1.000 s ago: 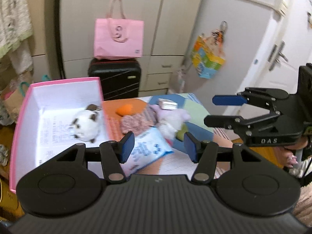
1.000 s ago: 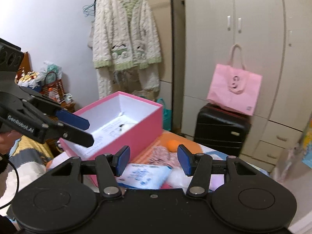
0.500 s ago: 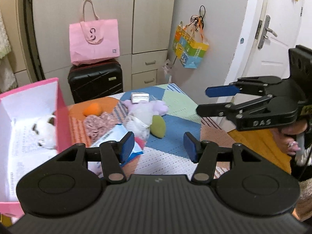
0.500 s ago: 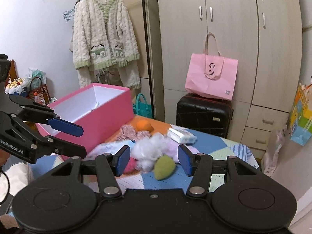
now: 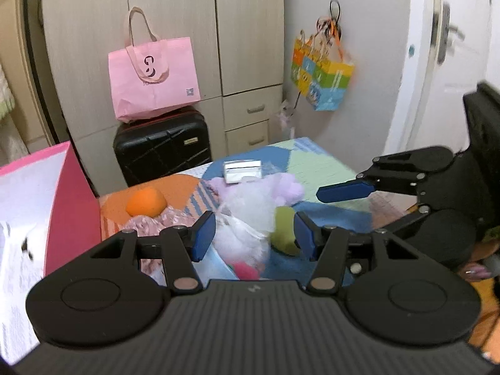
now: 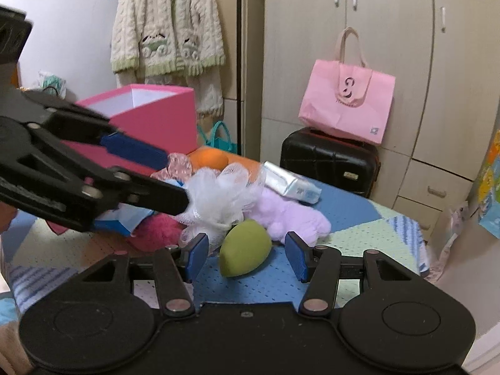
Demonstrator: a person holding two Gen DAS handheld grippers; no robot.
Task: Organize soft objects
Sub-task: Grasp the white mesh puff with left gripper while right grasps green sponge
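Beige wardrobe, black suitcase under pink tote, white door at right.

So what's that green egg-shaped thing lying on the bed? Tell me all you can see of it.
The green sponge is a smooth, matte olive-green teardrop that looks like soft foam. It lies on its side on the blue patch of the patchwork cover, at the near edge of the pile. The white mesh puff and the lilac plush toy press against its far side. The right gripper frames it with open fingers, not touching.
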